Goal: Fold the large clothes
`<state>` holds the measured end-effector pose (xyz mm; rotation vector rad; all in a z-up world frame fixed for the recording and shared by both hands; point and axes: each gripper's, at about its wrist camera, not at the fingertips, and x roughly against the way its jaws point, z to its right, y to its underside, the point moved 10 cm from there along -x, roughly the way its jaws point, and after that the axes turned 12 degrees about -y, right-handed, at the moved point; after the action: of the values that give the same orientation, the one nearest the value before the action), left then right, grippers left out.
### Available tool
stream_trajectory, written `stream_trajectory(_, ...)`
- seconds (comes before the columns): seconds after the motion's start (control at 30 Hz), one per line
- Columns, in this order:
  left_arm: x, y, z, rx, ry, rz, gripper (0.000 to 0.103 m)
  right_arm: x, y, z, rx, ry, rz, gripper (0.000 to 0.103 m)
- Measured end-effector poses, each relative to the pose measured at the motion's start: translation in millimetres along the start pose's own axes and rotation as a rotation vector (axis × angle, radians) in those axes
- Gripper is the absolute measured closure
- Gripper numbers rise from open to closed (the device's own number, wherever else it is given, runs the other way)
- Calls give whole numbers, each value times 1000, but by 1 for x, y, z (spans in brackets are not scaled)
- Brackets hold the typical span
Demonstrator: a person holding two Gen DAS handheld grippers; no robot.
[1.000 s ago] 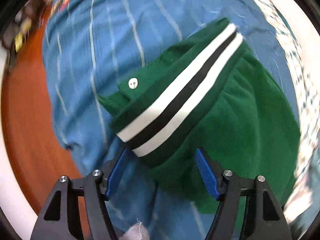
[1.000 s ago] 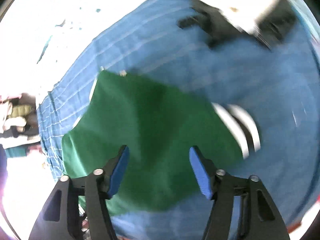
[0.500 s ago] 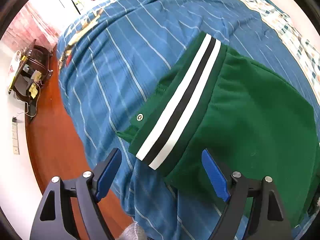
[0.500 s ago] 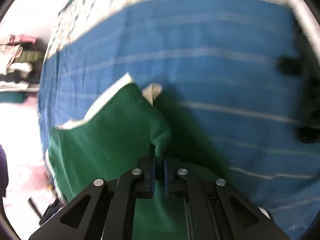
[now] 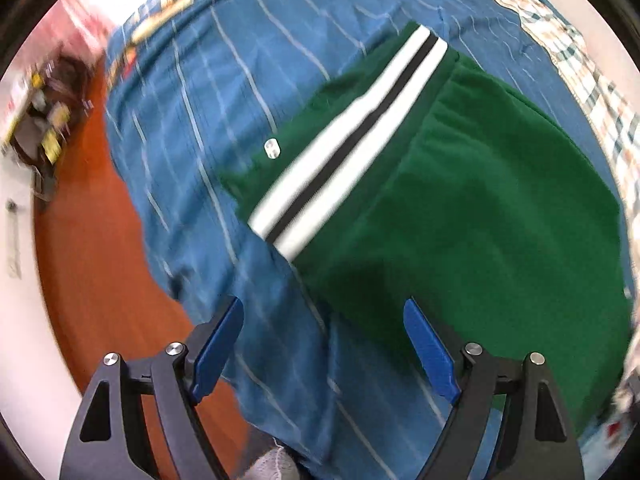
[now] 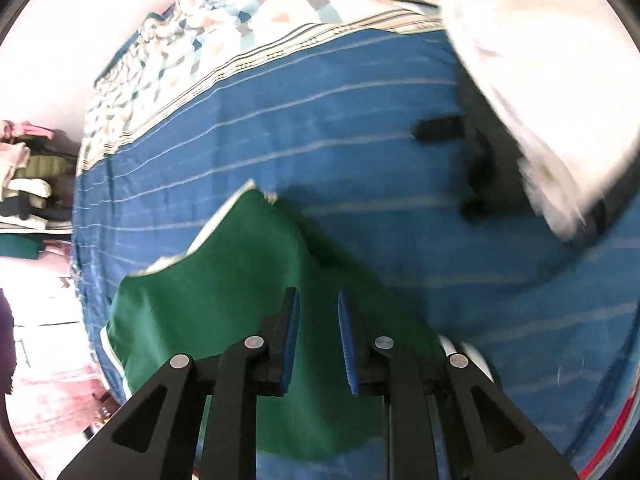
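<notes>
Left wrist view: green garment (image 5: 480, 208) lying on the blue bed (image 5: 208, 92), left gripper (image 5: 324, 344) spread wide above its near edge, right gripper (image 6: 318, 332) narrowly parted over a raised fold, best pinched deep before folding.

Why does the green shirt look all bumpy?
One part of the shirt stands up in a peak instead of lying flat on the bed, just ahead of the right gripper. Nothing looks torn.
</notes>
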<state>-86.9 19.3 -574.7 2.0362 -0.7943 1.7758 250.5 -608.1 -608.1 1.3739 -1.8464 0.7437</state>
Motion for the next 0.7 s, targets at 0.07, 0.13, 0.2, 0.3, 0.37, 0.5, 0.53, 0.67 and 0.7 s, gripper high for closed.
stream_trajectory(0.07,-6,10,4,27,35,-26,21,-8,29,16,-25,-9,-67,82)
stream_trajectory(0.13,-13,17,9,65,72,-53,21,-33,67,69,-50,165,-175,89)
stream_trajectory(0.2,-18,19,12,102,107,-63,21,-51,98,108,-106,290,-262,103)
stream_trajectory(0.3,-33,14,13,204,179,-92,21,-39,99,95,-100,310,-224,95)
stream_trajectory(0.37,-46,7,14,313,269,-118,21,-32,95,74,-80,283,-194,87)
stream_trajectory(0.5,-66,-18,13,468,309,-110,21,-14,92,28,-63,123,-129,66)
stream_trajectory(0.53,-64,-29,9,500,285,-73,21,-12,91,22,-52,118,-118,64)
stream_trajectory(0.67,-51,-61,7,501,207,20,65,-9,93,-2,-28,90,-111,63)
stream_trajectory(0.7,-47,-69,8,485,210,43,70,-9,95,-6,-25,74,-115,63)
